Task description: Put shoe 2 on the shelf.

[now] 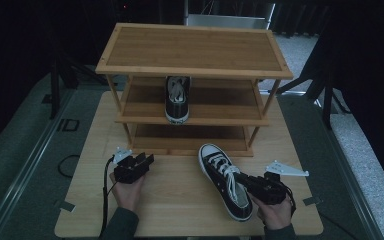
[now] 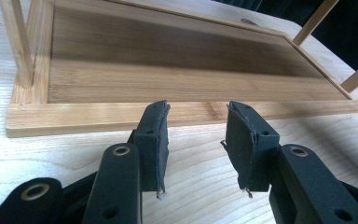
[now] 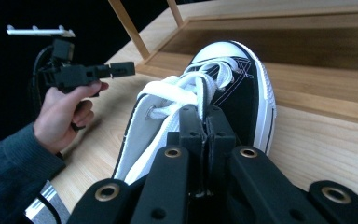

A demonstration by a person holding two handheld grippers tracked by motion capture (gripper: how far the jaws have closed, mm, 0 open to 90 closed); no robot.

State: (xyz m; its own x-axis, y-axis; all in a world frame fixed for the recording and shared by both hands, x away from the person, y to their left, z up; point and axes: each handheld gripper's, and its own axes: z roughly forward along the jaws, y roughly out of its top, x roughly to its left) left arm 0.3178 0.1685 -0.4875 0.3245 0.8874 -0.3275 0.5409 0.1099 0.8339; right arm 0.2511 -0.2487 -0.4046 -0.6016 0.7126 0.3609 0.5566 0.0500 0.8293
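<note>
Sneaker lay near the counter's front right edge, toe aimed at the rack's bottom shelf, right gripper jaws clamped on its collar, left gripper jaws apart, empty.

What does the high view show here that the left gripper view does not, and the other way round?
High view: the sneaker on the middle shelf, the sneaker on the table with the right gripper shut on its side wall, and the rack's top shelf.
Left gripper view: the left gripper's pads close up, apart, with nothing between them.
Both: the left gripper, the rack's bare bottom shelf and the wooden table.
</note>
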